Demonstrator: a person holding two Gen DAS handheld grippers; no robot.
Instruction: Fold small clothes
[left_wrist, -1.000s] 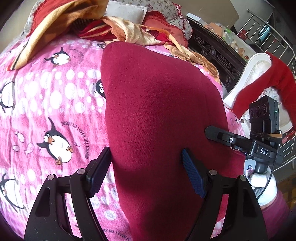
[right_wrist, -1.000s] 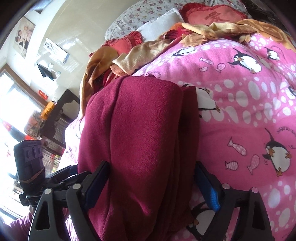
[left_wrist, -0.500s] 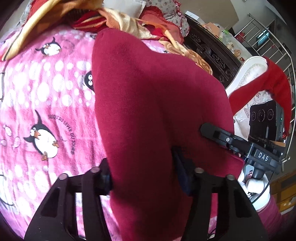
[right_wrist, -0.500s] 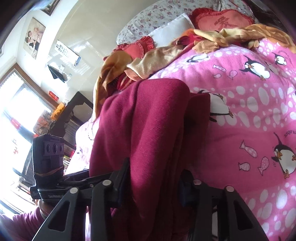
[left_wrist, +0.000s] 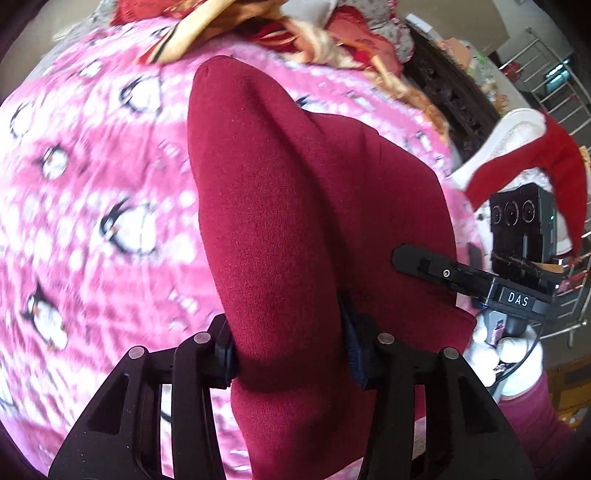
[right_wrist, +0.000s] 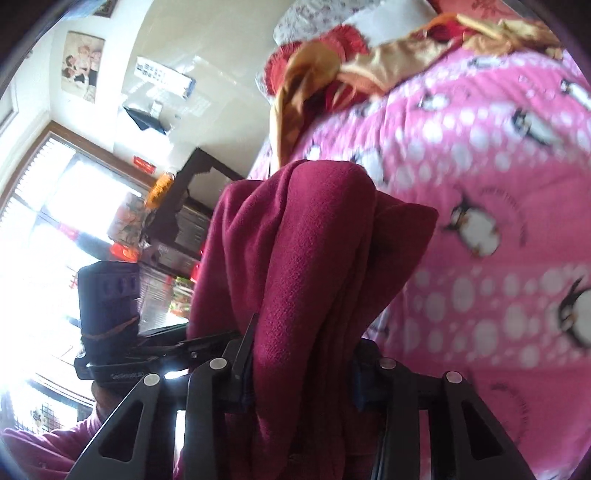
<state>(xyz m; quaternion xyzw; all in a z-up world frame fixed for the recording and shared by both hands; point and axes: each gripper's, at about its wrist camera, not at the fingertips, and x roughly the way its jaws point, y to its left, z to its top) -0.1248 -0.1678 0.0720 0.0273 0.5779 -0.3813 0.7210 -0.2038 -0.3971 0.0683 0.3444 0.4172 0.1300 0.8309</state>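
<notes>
The dark red garment (left_wrist: 295, 206) is pinched between the fingers of the left gripper (left_wrist: 290, 354), which is closed on a thick bunch of the cloth at the near edge of the left wrist view; from there the fabric rises in a tall ridge toward the far side, above the pink penguin blanket (left_wrist: 92, 192). In the right wrist view the same dark red garment (right_wrist: 314, 258) is clamped by the right gripper (right_wrist: 301, 373), its folds gathered upright between the fingers. Compared with a second ago, when both pairs of fingers were spread wide on either side of the flat-lying cloth, the fingers have been closed and the cloth has been bunched and lifted. The right gripper (left_wrist: 461, 275) is seen at the garment's right edge. A heap of orange and red fabric (left_wrist: 295, 26) lies at the far end. No containers are visible.
</notes>
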